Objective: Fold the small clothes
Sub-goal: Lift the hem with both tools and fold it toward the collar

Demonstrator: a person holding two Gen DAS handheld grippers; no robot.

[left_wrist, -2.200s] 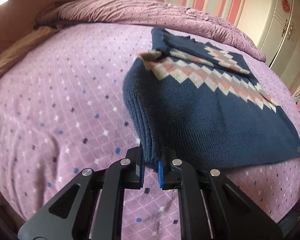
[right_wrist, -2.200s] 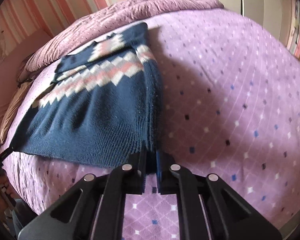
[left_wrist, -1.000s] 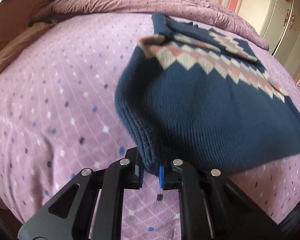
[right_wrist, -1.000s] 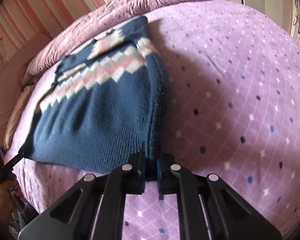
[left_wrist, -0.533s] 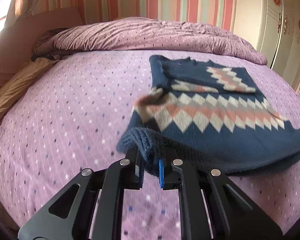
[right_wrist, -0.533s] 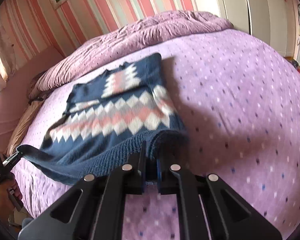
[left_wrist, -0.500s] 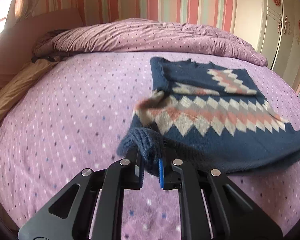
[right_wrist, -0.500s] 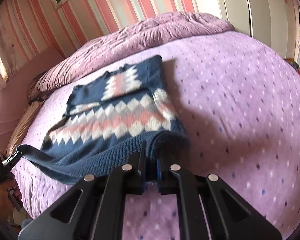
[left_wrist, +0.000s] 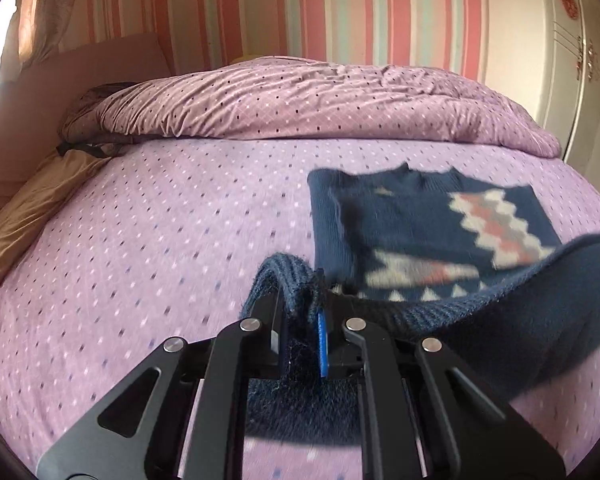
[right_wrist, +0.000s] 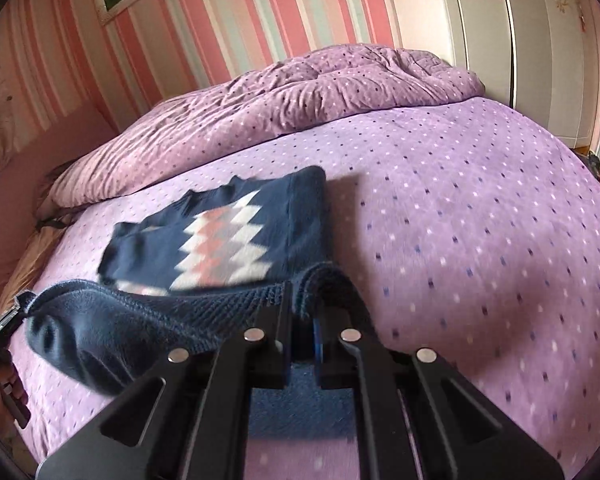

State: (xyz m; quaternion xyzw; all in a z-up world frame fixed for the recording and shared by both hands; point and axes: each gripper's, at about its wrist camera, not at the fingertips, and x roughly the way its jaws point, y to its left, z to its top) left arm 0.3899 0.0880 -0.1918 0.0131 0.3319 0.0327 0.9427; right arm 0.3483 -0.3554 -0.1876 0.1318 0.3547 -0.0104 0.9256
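Observation:
A navy knit sweater (left_wrist: 432,216) with a white, pink and grey zigzag band lies on the purple bed, collar end far. My left gripper (left_wrist: 302,308) is shut on the left corner of its ribbed hem and holds it raised above the bed. My right gripper (right_wrist: 302,312) is shut on the right hem corner, also raised. The lifted hem hangs between the two grippers and curls toward the collar end. The sweater (right_wrist: 220,236) also shows in the right wrist view, with the left gripper's tip (right_wrist: 10,316) at its far corner.
The purple dotted bedsheet (left_wrist: 160,240) spreads all around. A rolled purple duvet (left_wrist: 300,100) lies along the far side. A tan pillow (left_wrist: 28,208) sits at the left. White wardrobe doors (right_wrist: 520,40) stand on the right, by the striped wall.
Both grippers have lifted the hem off the bed and carried it up and forward toward the collar. More of the sweater's lower half hangs in the air now.

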